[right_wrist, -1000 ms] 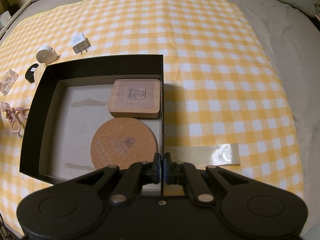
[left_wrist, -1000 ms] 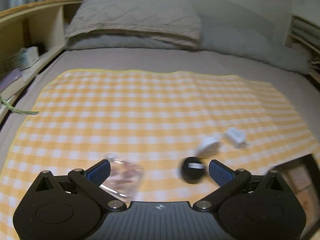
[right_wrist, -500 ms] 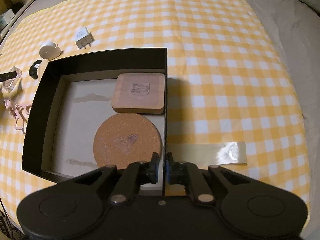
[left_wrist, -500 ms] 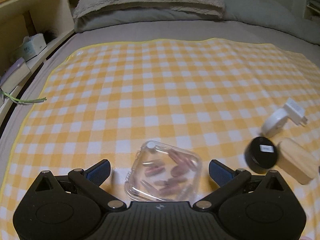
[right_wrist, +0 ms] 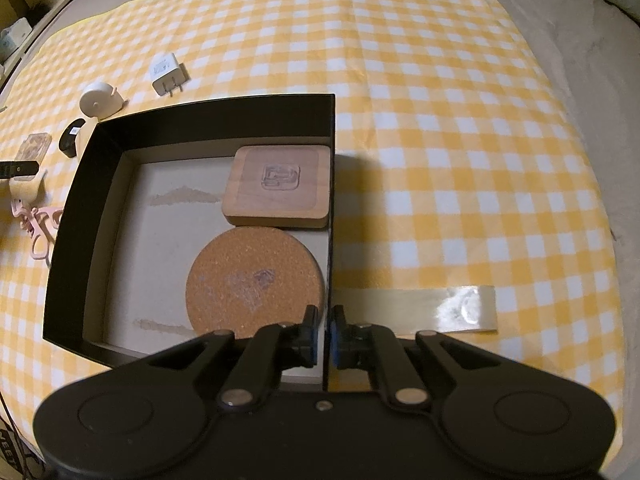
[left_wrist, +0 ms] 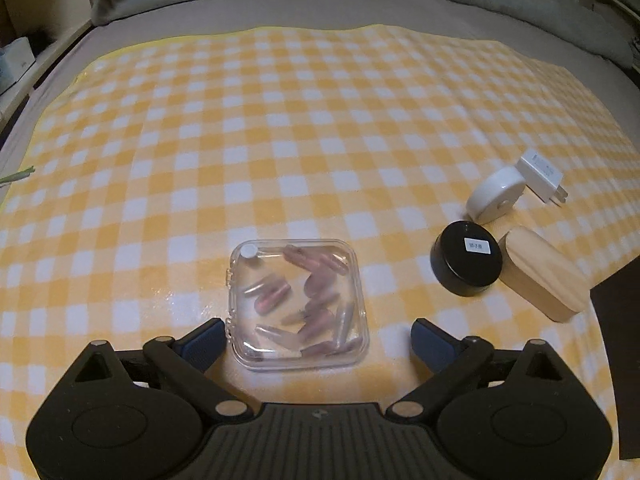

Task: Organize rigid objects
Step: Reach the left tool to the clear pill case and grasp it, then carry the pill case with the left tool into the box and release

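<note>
Bed w/ yellow check cloth [left_wrist: 280, 128] under everything; we note it runs well ahead of both tools.

Black box [right_wrist: 200, 120]: largest container, directly ahead of our right gripper [right_wrist: 323, 340]. R jaws pinch the box's near right wall, thin edge between the pads; a sec ago they sat tight on it, now a sliver of gap shows each side, so grip looks eased, cannot tell if it bites. Inside: square wood coaster [right_wrist: 278, 186] at the far right corner, round cork coaster [right_wrist: 254, 284] just nearer us, touching it. Rest of box floor bare.

Clear case [left_wrist: 298, 304]: small lidded container, pinkish nail tips inside. A sec ago it sat blurred by the left finger; now it lies centred just ahead of our left gripper [left_wrist: 316, 340], jaws spread wide, left pad about touching its edge, right pad apart. We judge L is lined up to close on it, box next.

Loose bits ahead-right of L: wood block [left_wrist: 544, 272], black round tin [left_wrist: 466, 262] touching it, white puck [left_wrist: 496, 196], charger plug [left_wrist: 540, 174]. Pink scissors [right_wrist: 38, 224] left of box.
</note>
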